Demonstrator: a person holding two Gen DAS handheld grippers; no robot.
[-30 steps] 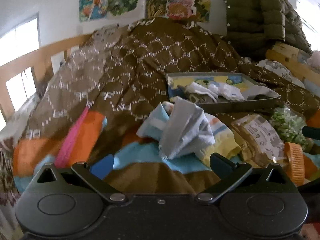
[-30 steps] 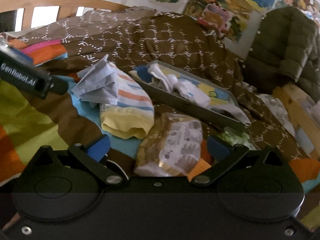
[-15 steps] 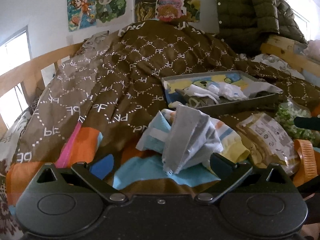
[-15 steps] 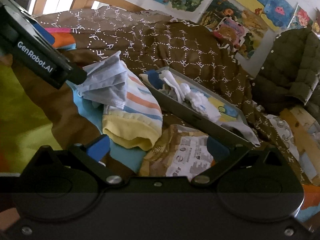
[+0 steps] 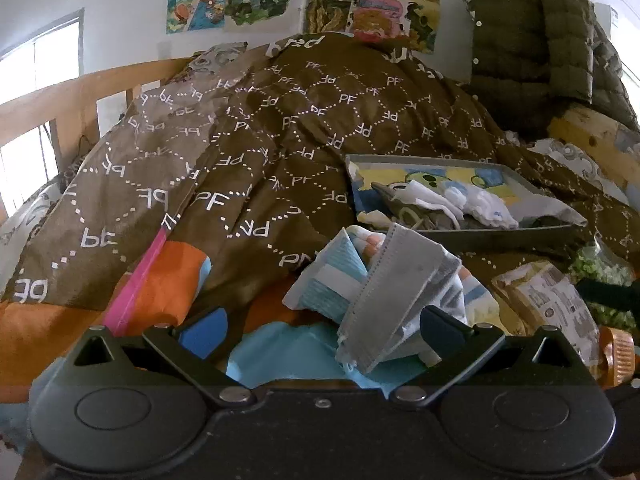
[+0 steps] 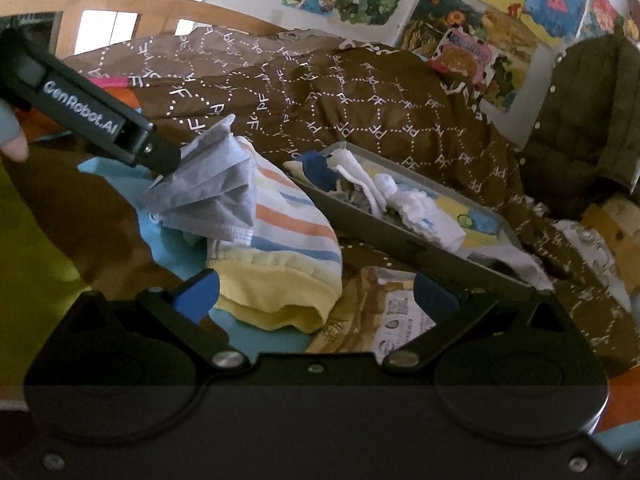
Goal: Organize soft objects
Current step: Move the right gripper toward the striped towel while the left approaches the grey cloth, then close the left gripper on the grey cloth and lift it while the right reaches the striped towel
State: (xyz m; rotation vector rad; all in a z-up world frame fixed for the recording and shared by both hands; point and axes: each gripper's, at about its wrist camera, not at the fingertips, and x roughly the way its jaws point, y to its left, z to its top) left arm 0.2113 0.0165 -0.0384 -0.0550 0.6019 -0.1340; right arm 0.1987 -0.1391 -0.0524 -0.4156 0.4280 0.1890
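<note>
1. Left wrist view, nearest: left gripper point(image 5: 322, 330), blue-padded jaws spread wide with nothing clamped. It has come in closer over the last second; the grey pleated face mask point(image 5: 394, 288) now lies between the jaws, its lower edge against the right one. Judgement: a grasp is being lined up, not yet made.
2. Right wrist view, nearest: right gripper point(image 6: 316, 294), jaws likewise wide apart and empty, hanging over the striped white, orange and blue garment with yellow hem point(image 6: 288, 256). It too has drawn nearer to the pile.
3. Beneath the mask: the striped garment, touching it. A tug on one may drag the other.
4. Just beside, to the right: tan printed paper packet point(image 6: 384, 312), partly under the right gripper.
5. Further back: grey shallow rectangular tray point(image 5: 496, 236) holding small white cloths point(image 5: 472, 202), resting tilted on the bedding. It is the likely destination; its near wall stands between pile and interior, so anything carried must rise over it.
6. Underlay: brown quilt with white lettering point(image 5: 288, 140), rumpled and rising behind. Open room lies left of the pile.
7. Farthest: olive padded jacket point(image 5: 536, 40), well apart.
</note>
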